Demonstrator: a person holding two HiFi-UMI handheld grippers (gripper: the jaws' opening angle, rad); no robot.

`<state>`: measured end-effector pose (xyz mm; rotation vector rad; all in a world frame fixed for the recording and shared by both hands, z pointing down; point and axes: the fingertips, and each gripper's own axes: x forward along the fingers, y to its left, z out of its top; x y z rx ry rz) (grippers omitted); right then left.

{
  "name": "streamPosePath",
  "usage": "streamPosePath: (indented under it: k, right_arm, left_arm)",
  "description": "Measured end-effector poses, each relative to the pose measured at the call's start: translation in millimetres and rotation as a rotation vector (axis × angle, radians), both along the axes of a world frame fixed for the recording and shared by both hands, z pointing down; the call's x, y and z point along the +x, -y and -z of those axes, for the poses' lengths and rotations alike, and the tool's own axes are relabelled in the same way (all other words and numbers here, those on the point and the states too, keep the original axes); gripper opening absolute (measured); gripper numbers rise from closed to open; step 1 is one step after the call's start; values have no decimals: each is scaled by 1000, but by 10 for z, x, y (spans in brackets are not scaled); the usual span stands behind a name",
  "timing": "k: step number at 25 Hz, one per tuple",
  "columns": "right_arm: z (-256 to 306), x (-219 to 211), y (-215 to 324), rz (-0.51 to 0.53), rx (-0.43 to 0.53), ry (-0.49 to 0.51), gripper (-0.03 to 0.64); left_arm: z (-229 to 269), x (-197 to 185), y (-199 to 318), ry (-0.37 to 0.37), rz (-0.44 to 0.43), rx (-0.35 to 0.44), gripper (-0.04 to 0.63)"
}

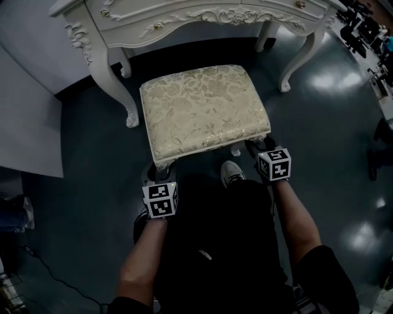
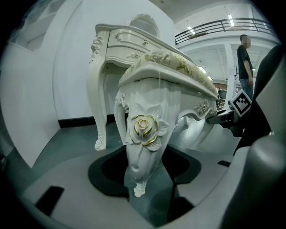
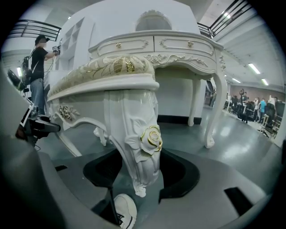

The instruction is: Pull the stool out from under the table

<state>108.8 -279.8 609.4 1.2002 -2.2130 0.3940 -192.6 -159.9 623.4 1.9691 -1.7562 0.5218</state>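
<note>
The cream brocade-topped stool with carved white legs point(image 1: 206, 110) is standing mostly clear of the ornate white dressing table point(image 1: 184, 18). The left gripper point(image 1: 158, 175) and right gripper point(image 1: 258, 147) are clasping its front legs point(image 2: 145, 134) (rose-carved, slippery-looking). Uneven pulling is likely risking a twist, or a leg dragging onto the white sneaker point(image 1: 232, 173)

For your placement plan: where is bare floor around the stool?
Bare floor lies right of the stool, near the table's right leg. A narrower patch lies left, beside the table's left leg. The front is crowded: left hand-held gripper, right hand-held gripper, shoe.
</note>
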Motion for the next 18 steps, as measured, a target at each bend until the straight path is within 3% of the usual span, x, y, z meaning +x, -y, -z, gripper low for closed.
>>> streamPosePath:
  k: [18]
  right_arm:
    - [111,-30,-145,-27,-25,-13,279]
  left_arm:
    - [53,-19,-101,-16,-5,-19,239]
